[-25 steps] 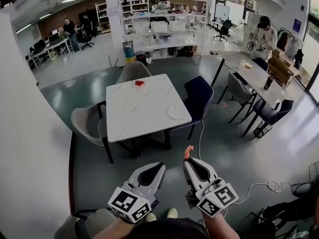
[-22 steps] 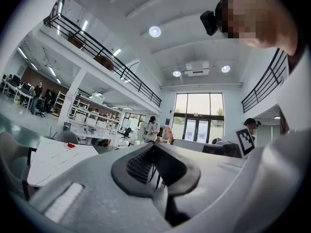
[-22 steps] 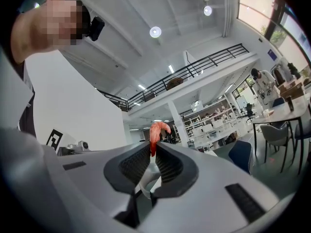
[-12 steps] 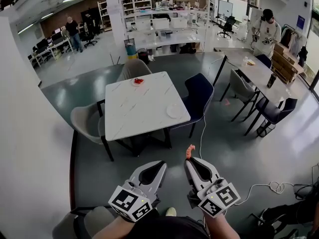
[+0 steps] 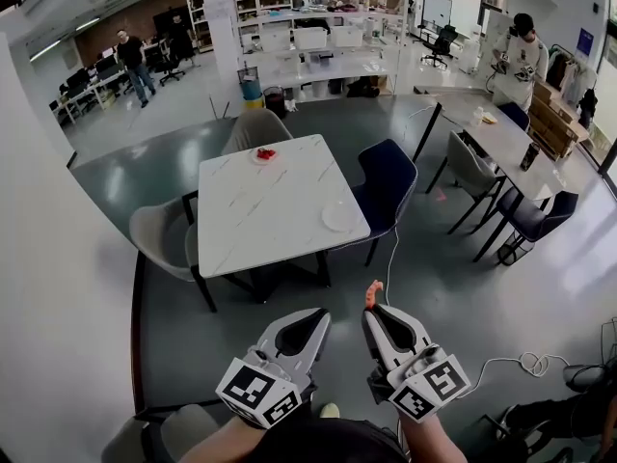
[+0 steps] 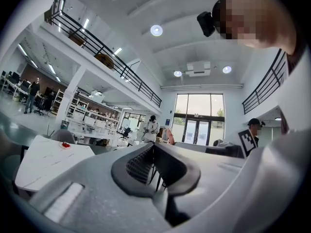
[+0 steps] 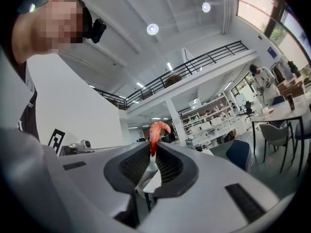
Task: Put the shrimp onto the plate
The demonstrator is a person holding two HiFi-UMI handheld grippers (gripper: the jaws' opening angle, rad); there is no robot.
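White table (image 5: 270,210), navy chair (image 5: 386,183), glossy grey floor (image 5: 453,287), white wall (image 5: 58,287)

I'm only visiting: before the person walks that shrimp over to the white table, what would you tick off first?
1. Shrimp held firmly: ok, pinched at the tips of the right gripper.
2. Left gripper free: ok, jaws together, nothing between them.
3. Plate ready: ok, it looks bare, near the white table's right edge.
4. Plate within reach: not ok, open floor lies between.
5. Access on the plate's side: cannot tell, a dark blue chair stands there.
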